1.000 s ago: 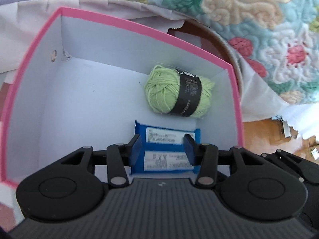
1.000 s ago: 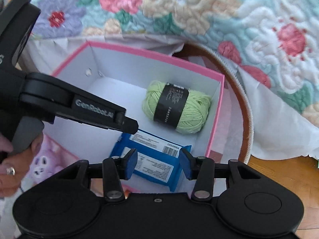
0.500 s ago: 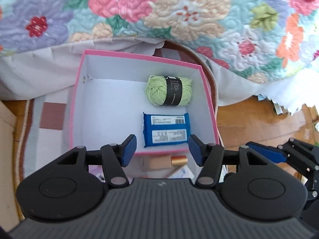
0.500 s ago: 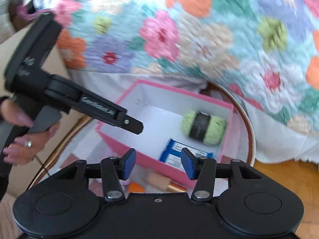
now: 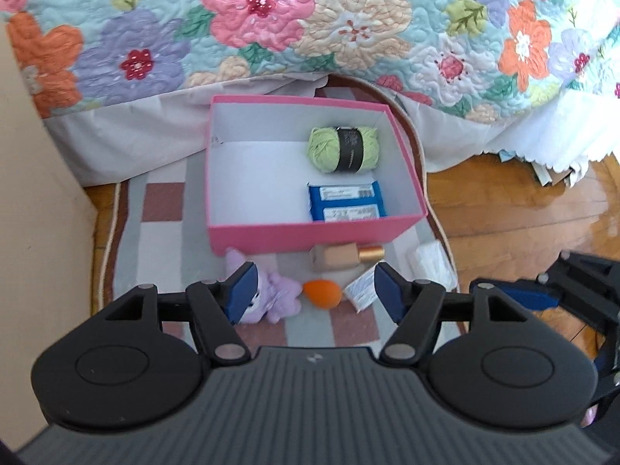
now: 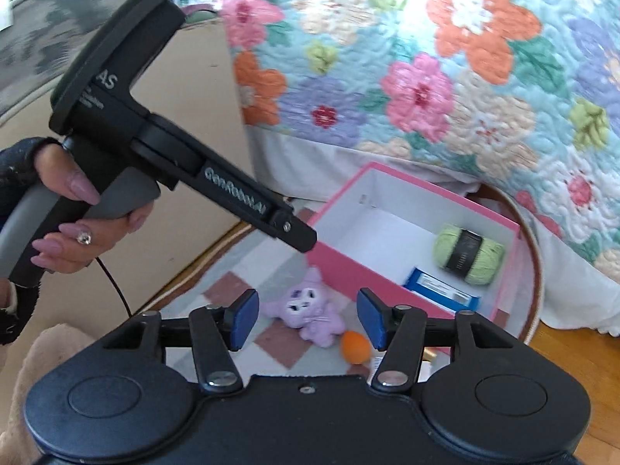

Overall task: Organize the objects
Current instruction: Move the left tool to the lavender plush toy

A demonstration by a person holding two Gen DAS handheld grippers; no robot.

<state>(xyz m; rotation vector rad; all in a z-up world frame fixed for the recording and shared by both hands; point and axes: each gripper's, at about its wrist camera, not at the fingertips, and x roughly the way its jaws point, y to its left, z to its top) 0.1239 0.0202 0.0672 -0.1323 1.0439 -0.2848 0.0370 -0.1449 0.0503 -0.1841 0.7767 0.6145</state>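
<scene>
The left tongs stand spread with nothing between the blue pads; their jaws have just been opening, and a second ago they reached down inside the box with the blue packet between them. Now they hang over the rug outside it. The right tongs are likewise spread and empty, their jaws having just been opening too, and they have drawn back from the box along with the left pair, so that both views now take in far more of the room.

Nearest, on the checked rug, lie things that the first frames did not show: a purple plush toy, partly behind the left pad, an orange egg-shaped sponge just beside it, a white printed packet, and a beige bottle with a gold cap lying on its side against the box's near wall. A folded white wad sits to the right of these.

Beyond them the pink box stands open. Inside, toward its right side, the blue packet lies flat near the front wall, released, and the green yarn ball with its black band sits behind it, where it was before.

In the right view a hand grips the left tool's handle. Farthest back hangs the flowered quilt of the bed.
</scene>
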